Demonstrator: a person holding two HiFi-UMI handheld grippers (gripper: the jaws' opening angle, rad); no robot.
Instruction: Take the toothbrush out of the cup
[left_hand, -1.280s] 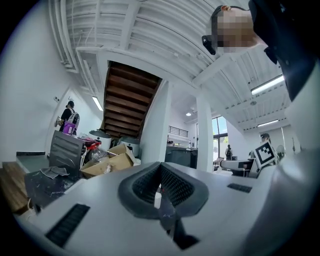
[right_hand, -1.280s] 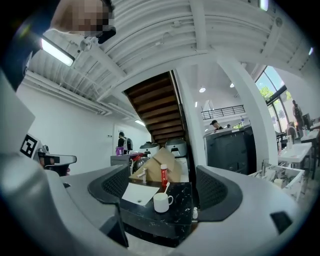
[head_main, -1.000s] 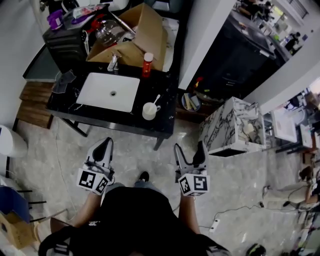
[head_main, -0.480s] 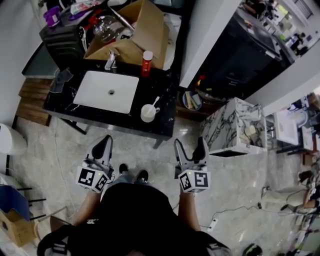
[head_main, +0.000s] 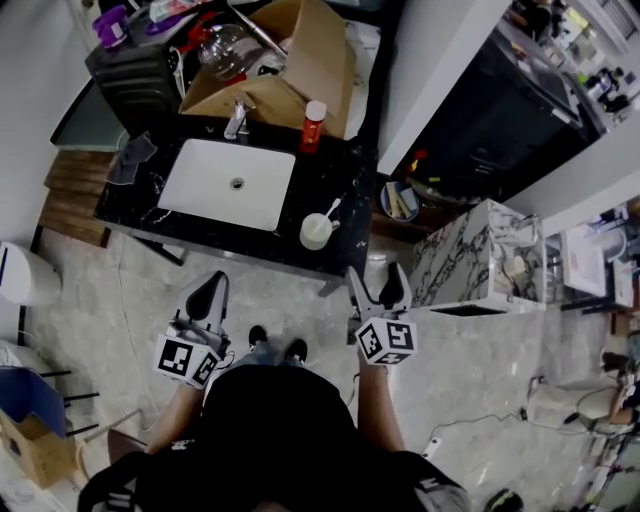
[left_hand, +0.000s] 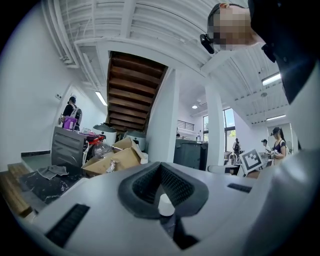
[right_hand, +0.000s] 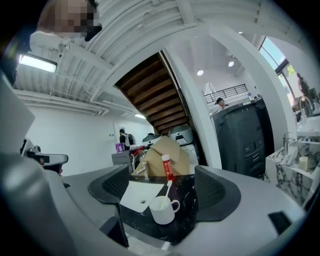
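A white cup (head_main: 316, 232) stands near the front edge of the black counter (head_main: 345, 180), to the right of the sink. A white toothbrush (head_main: 333, 209) leans out of the cup toward the back right. In the right gripper view the cup (right_hand: 162, 210) and the toothbrush (right_hand: 167, 189) lie straight ahead between the jaws. My right gripper (head_main: 377, 276) is open and empty, short of the counter's front edge and a little right of the cup. My left gripper (head_main: 211, 287) hangs lower left over the floor, shut and empty. Its pads (left_hand: 161, 172) meet.
A white sink (head_main: 237, 185) with a tap (head_main: 237, 120) fills the counter's left half. A red tube (head_main: 314, 126) stands behind the cup, before an open cardboard box (head_main: 300, 65). A marble-patterned block (head_main: 470, 255) is at the right. People stand far off.
The person has stepped toward the counter, so it sits lower and nearer in the head view. My right gripper has moved forward toward the cup. The left gripper has barely shifted.
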